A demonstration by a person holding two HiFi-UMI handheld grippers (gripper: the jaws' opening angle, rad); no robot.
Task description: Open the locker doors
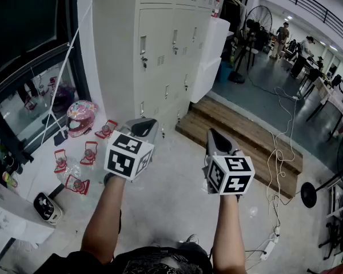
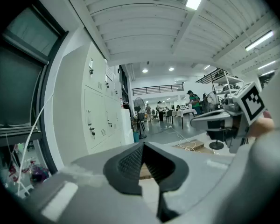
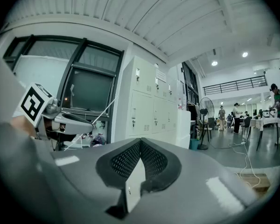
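Where wall meets floor ahead, lockers (image 1: 160,50): tall pale sheet-metal bank, smooth flat rectangular doors, slotted vents, small latches, all closed. Wooden plank step (image 1: 240,133) beside base. Left claw (image 2: 143,146) pinched together, empty, well apart from lockers; right claw (image 3: 140,143) likewise; black dimpled pads (image 3: 126,160).

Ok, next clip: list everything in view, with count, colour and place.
lockers: one bank, off-white, doors shut, ahead
helmet: one, pink, floor at left
small items: four, red, floor by the helmet
step: one, brown wood, right of the lockers
fan: at least one, black, background right
cable: at least one, white, floor at right
people: at least two, far background
left hand-held gripper: one, grey, shut, empty
right hand-held gripper: one, grey, shut, empty
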